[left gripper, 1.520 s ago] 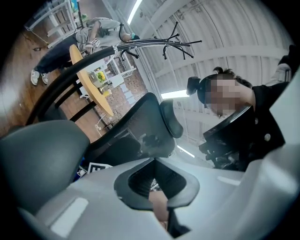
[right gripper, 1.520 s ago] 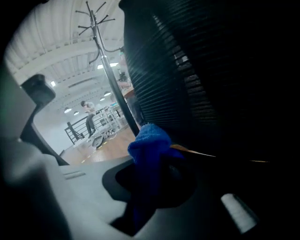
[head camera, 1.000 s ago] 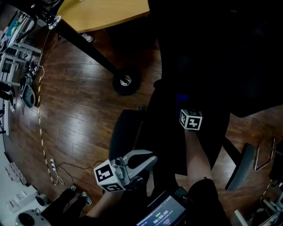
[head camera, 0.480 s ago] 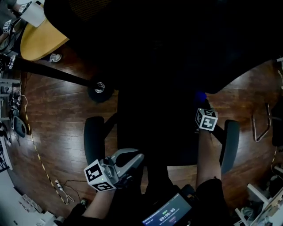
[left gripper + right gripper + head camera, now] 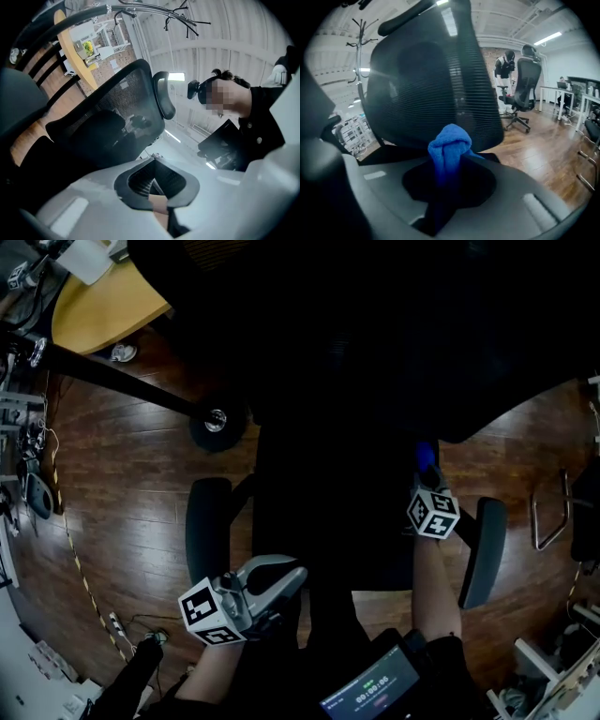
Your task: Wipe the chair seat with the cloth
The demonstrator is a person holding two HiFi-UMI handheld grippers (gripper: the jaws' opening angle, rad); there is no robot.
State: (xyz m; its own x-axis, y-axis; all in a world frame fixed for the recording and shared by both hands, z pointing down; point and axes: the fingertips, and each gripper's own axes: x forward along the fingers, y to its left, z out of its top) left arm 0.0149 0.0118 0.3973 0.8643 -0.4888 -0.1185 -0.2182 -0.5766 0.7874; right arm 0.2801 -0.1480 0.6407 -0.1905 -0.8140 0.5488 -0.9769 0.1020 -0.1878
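Note:
The black office chair fills the middle of the head view, its dark seat (image 5: 328,512) between two armrests. My right gripper (image 5: 424,472) hovers over the seat's right side, shut on a blue cloth (image 5: 427,455). In the right gripper view the bunched cloth (image 5: 449,143) sticks up from between the closed jaws of that gripper (image 5: 449,164), with the mesh backrest (image 5: 431,79) right behind it. My left gripper (image 5: 298,575) is held low near the seat's front left edge. Seen in its own view, the left gripper (image 5: 153,185) is shut with nothing held.
The left armrest (image 5: 208,521) and right armrest (image 5: 480,549) flank the seat. A wooden desk (image 5: 103,306) with a black leg and foot (image 5: 216,418) stands at the back left on wood floor. A metal frame (image 5: 548,512) is at the right. Another office chair (image 5: 522,93) stands far off.
The head view has swung so that the chair sits centred. The right gripper with the cloth has shifted slightly toward me over the seat. The left gripper has barely moved.

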